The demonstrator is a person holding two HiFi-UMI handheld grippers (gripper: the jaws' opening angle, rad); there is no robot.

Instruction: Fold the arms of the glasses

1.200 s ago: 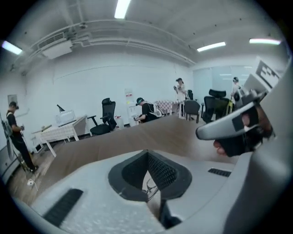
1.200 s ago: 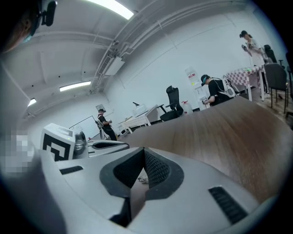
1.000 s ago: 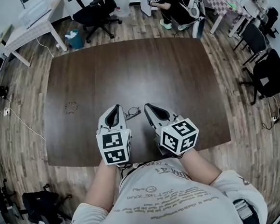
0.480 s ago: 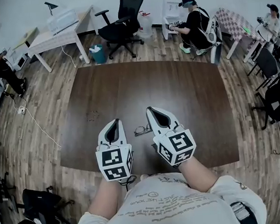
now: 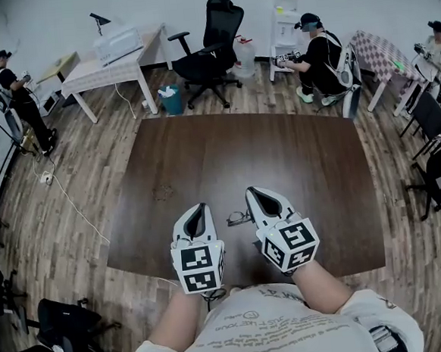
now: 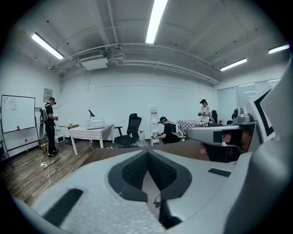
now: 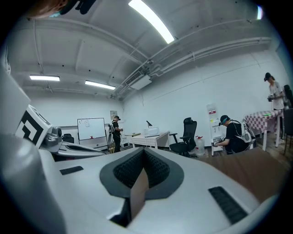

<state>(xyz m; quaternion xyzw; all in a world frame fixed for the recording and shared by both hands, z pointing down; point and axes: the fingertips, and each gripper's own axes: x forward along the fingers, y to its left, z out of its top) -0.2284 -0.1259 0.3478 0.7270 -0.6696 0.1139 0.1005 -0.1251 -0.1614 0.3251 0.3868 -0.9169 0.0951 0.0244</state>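
Holding left gripper point(image 5: 201, 207) and right gripper point(image 5: 251, 191) pressed together, pinching nothing, over table point(image 5: 279, 151); leaving glasses point(image 5: 239, 218) lying between them, sitting closer to the right than a second ago; arms' fold too small for judging.

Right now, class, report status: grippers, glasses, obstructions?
Left gripper fingers shut, empty. Right gripper likewise. Glasses on table between them, ungripped. No obstruction seen.

Left gripper point(image 5: 201, 209), right gripper point(image 5: 251, 194): white moulded shells, dark ribbed pads point(image 6: 132, 171) in V-shaped recess, black slot marks on shell flanks. Marker cube point(image 5: 198, 266) behind each shell, black-white square codes. Person: light T-shirt point(image 5: 270, 327), printed text, short sleeves point(image 5: 370, 292).
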